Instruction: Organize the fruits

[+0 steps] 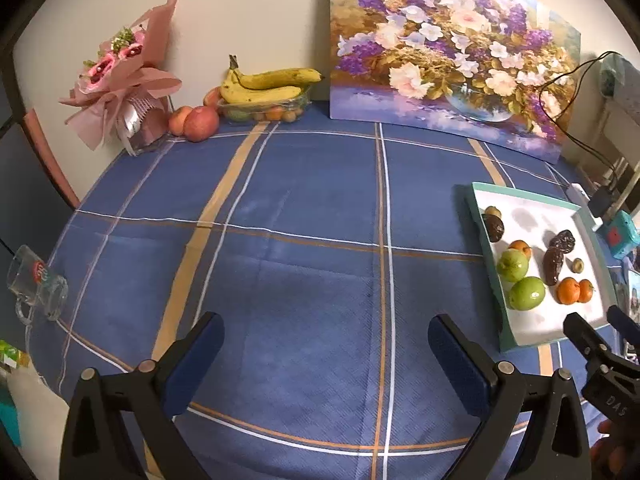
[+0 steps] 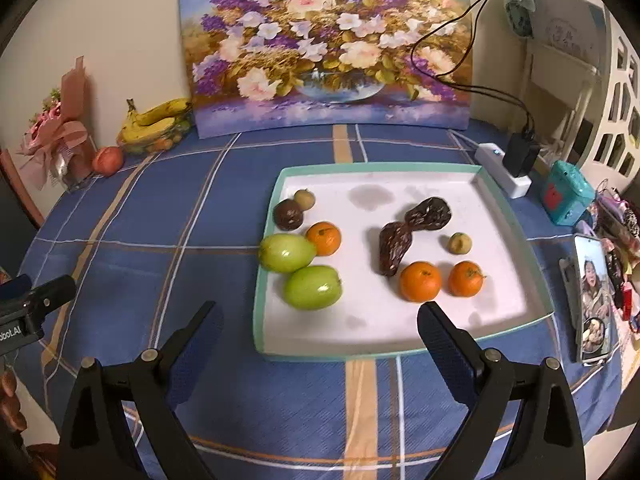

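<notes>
Left wrist view: left gripper (image 1: 326, 354) spread wide, empty, over bare cloth; the tray (image 1: 486, 256) with fruit lies well off to its right. Right wrist view: right gripper (image 2: 320, 338) also spread and empty, tray directly ahead, green fruit (image 2: 313, 287) nearest, so the right hand looks better placed.

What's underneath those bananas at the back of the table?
The bananas lie on top of a clear container holding small orange and green fruits. Most of its contents are hidden by the bananas, so an exact count is impossible. Apples sit beside it.
</notes>
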